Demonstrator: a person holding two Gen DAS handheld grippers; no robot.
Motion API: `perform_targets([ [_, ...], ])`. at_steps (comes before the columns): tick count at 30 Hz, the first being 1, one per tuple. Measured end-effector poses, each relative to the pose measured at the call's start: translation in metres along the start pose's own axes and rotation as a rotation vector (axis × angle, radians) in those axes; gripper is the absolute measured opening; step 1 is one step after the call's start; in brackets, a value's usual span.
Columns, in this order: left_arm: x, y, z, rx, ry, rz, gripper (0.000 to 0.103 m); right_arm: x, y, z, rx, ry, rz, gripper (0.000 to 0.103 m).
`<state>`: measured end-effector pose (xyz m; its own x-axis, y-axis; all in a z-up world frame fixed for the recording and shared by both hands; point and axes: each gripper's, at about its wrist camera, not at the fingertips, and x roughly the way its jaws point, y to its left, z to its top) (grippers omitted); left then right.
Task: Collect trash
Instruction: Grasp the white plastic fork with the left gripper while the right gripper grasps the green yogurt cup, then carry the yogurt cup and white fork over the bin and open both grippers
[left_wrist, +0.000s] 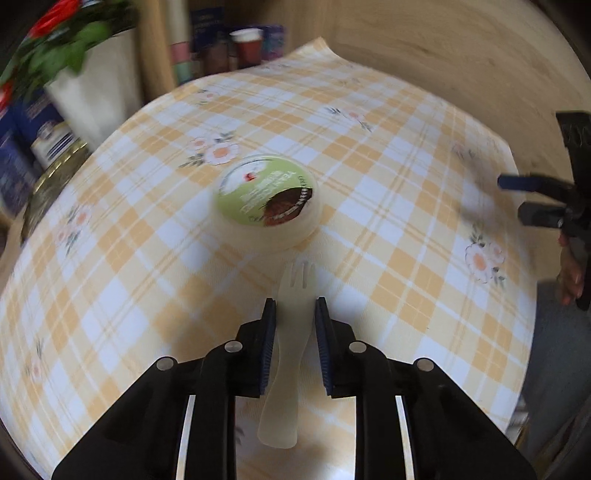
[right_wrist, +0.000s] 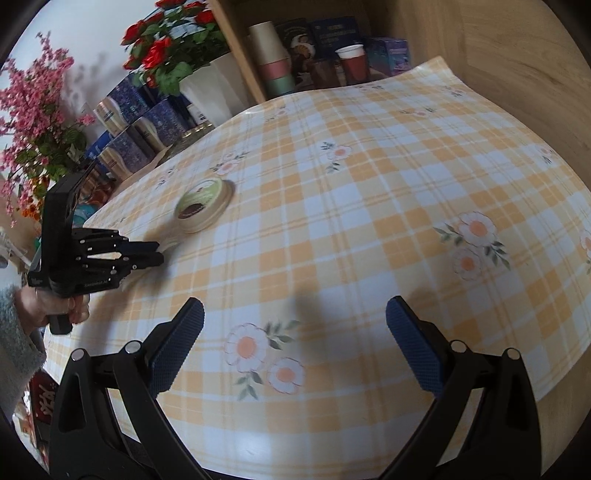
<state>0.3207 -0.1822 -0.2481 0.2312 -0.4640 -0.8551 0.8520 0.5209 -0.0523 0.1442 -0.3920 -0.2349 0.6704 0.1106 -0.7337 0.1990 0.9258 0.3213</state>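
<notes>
A pale plastic spork (left_wrist: 291, 284) lies on the yellow checked tablecloth (left_wrist: 388, 155), its tines toward a round tub with a green lid (left_wrist: 266, 199). My left gripper (left_wrist: 295, 301) has its blue pads against both sides of the spork's head, low over the cloth. From the right wrist view the left gripper (right_wrist: 160, 251) sits just in front of the tub (right_wrist: 201, 203), held by a hand in a grey sleeve. My right gripper (right_wrist: 295, 314) hangs open over bare cloth with nothing between its fingers; it also shows at the right edge of the left wrist view (left_wrist: 511, 199).
Along the back stand a white pot of red flowers (right_wrist: 207, 85), blue tins (right_wrist: 147, 122), stacked paper cups (right_wrist: 273, 59) and a red cup (right_wrist: 352, 61). A wooden wall (right_wrist: 498, 55) bounds the far right. A gold-rimmed dish (left_wrist: 51, 184) sits at the left table edge.
</notes>
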Motion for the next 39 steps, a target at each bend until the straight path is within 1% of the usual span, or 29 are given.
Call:
perform_targets([
  [4, -0.035, 0.022, -0.033, -0.266, -0.109, -0.054, 0.021, 0.012, 0.023, 0.014, -0.091, 0.023, 0.006, 0.097],
  [5, -0.046, 0.029, -0.047, -0.356, -0.145, -0.073, 0.021, 0.017, 0.030, 0.019, -0.117, 0.033, 0.007, 0.097],
  [6, -0.053, 0.033, -0.056, -0.408, -0.168, -0.088, 0.021, 0.022, 0.035, 0.022, -0.137, 0.040, 0.008, 0.097],
  [7, -0.062, 0.039, -0.071, -0.485, -0.204, -0.118, 0.021, 0.031, 0.044, 0.028, -0.170, 0.055, 0.006, 0.097],
  [8, -0.069, 0.041, -0.083, -0.534, -0.227, -0.129, 0.021, 0.038, 0.052, 0.033, -0.196, 0.070, 0.007, 0.097],
  [11, -0.086, 0.043, -0.107, -0.611, -0.281, -0.112, 0.021, 0.065, 0.078, 0.047, -0.300, 0.103, 0.018, 0.097],
  [13, -0.100, 0.042, -0.124, -0.669, -0.329, -0.099, 0.021, 0.086, 0.094, 0.057, -0.353, 0.108, -0.010, 0.097],
  [15, -0.114, 0.040, -0.136, -0.697, -0.372, -0.081, 0.021, 0.104, 0.103, 0.068, -0.348, 0.110, -0.015, 0.097],
  [17, -0.129, 0.037, -0.145, -0.713, -0.407, -0.049, 0.021, 0.124, 0.111, 0.082, -0.301, 0.121, -0.012, 0.097],
  [19, -0.139, 0.034, -0.154, -0.717, -0.424, -0.029, 0.021, 0.141, 0.118, 0.095, -0.265, 0.142, -0.015, 0.097],
  [22, -0.149, 0.031, -0.162, -0.728, -0.436, -0.008, 0.021, 0.163, 0.127, 0.106, -0.228, 0.165, -0.053, 0.097],
  [24, -0.154, 0.030, -0.169, -0.744, -0.442, 0.000, 0.021, 0.174, 0.131, 0.108, -0.218, 0.191, -0.076, 0.097],
  [25, -0.155, 0.030, -0.172, -0.753, -0.445, 0.003, 0.021, 0.181, 0.134, 0.107, -0.219, 0.208, -0.101, 0.098],
  [28, -0.156, 0.033, -0.180, -0.786, -0.457, 0.001, 0.021, 0.189, 0.143, 0.105, -0.259, 0.210, -0.166, 0.098],
  [29, -0.157, 0.032, -0.182, -0.792, -0.460, 0.004, 0.021, 0.189, 0.145, 0.103, -0.275, 0.207, -0.180, 0.096],
  [31, -0.159, 0.030, -0.184, -0.793, -0.463, 0.010, 0.021, 0.182, 0.149, 0.099, -0.301, 0.183, -0.167, 0.087],
  [33, -0.163, 0.025, -0.185, -0.787, -0.469, 0.012, 0.021, 0.169, 0.156, 0.089, -0.357, 0.137, -0.183, 0.086],
  [36, -0.171, 0.019, -0.187, -0.773, -0.471, 0.029, 0.021, 0.149, 0.162, 0.078, -0.405, 0.085, -0.160, 0.086],
  [39, -0.178, 0.012, -0.192, -0.772, -0.470, 0.025, 0.021, 0.118, 0.164, 0.065, -0.412, 0.033, -0.111, 0.086],
])
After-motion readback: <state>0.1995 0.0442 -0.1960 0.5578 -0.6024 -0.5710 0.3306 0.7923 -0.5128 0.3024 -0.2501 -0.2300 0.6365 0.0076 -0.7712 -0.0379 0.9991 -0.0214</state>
